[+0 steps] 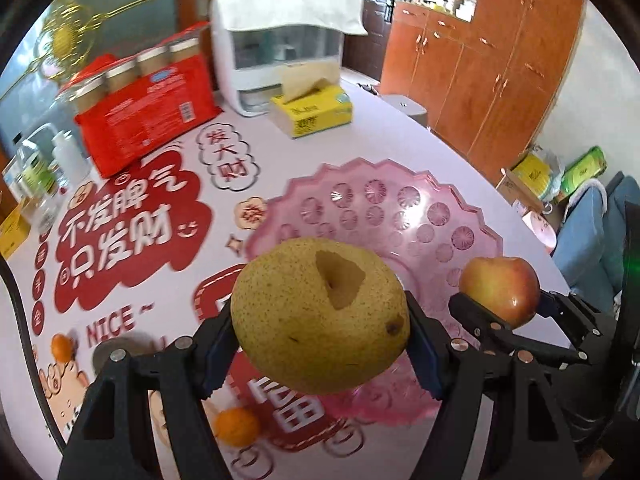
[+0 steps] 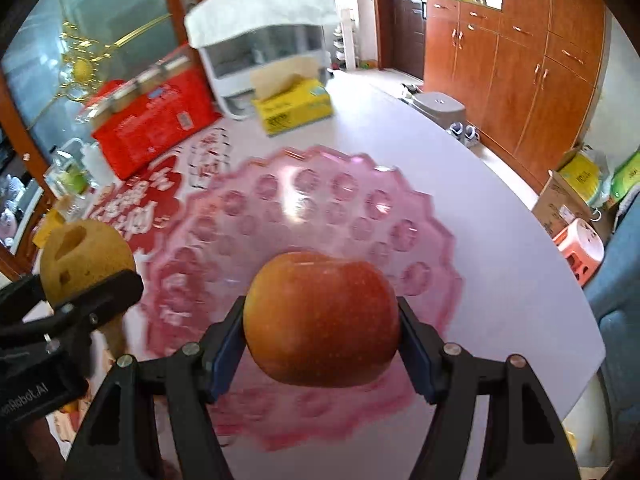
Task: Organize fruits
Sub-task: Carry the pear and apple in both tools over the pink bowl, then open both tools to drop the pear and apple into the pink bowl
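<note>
Now both fruits hang above the pink plate (image 1: 472, 208).
Left wrist view: left gripper (image 1: 320, 344) clamps the pear (image 1: 320, 312); a slack pinch could drop it. Right wrist view: right gripper (image 2: 322, 344) clamps the apple (image 2: 322, 320), which might roll off the shallow plate.

a: the dish (image 2: 404, 216) looks like see-through pink plastic, glossy, with pressed round patterns and a scalloped rim.

b: the pear (image 1: 320, 316) has a matt, speckled yellow skin with a pale notch cut into it. the apple (image 2: 322, 324)?

a: smooth red-orange skin, faintly shiny.

b: the left gripper (image 1: 320, 344) is matt black plastic with small metal screws; the pads look blue.

a: the cabinets (image 2: 516, 60) seem lacquered wood, the tissue box (image 1: 312, 114) soft yellow plastic wrap with paper sticking out.
</note>
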